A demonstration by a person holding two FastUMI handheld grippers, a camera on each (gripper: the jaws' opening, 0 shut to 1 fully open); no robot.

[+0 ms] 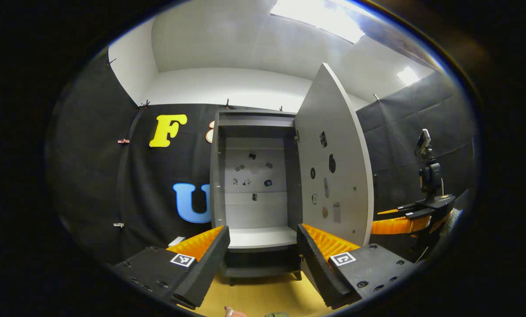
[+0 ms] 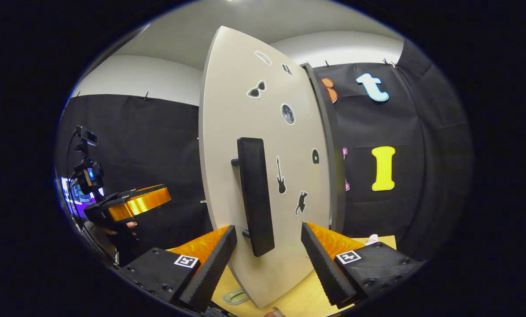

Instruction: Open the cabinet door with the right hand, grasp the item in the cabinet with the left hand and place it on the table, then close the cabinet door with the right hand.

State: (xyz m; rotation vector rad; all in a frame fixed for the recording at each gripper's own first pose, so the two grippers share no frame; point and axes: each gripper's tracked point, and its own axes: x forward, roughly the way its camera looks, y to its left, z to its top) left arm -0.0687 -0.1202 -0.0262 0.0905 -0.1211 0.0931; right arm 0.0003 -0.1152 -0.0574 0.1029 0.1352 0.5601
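Cabinet door (image 2: 263, 176) stands swung open; I hold the right gripper (image 2: 267, 259), fingers spread, around its handle (image 2: 255, 193). Left gripper (image 1: 263, 259), likewise spread, faces the cabinet (image 1: 256, 176). Door: rigid, light; take the handle.

cabinet (image 1: 254, 176) – grey, upright | door (image 2: 263, 176) – swung open, stickered, black handle (image 2: 255, 196)

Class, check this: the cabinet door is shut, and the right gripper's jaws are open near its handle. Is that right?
Not quite. The door stands open, as the left gripper view shows. The rest holds: the right gripper has its jaws open near the handle.
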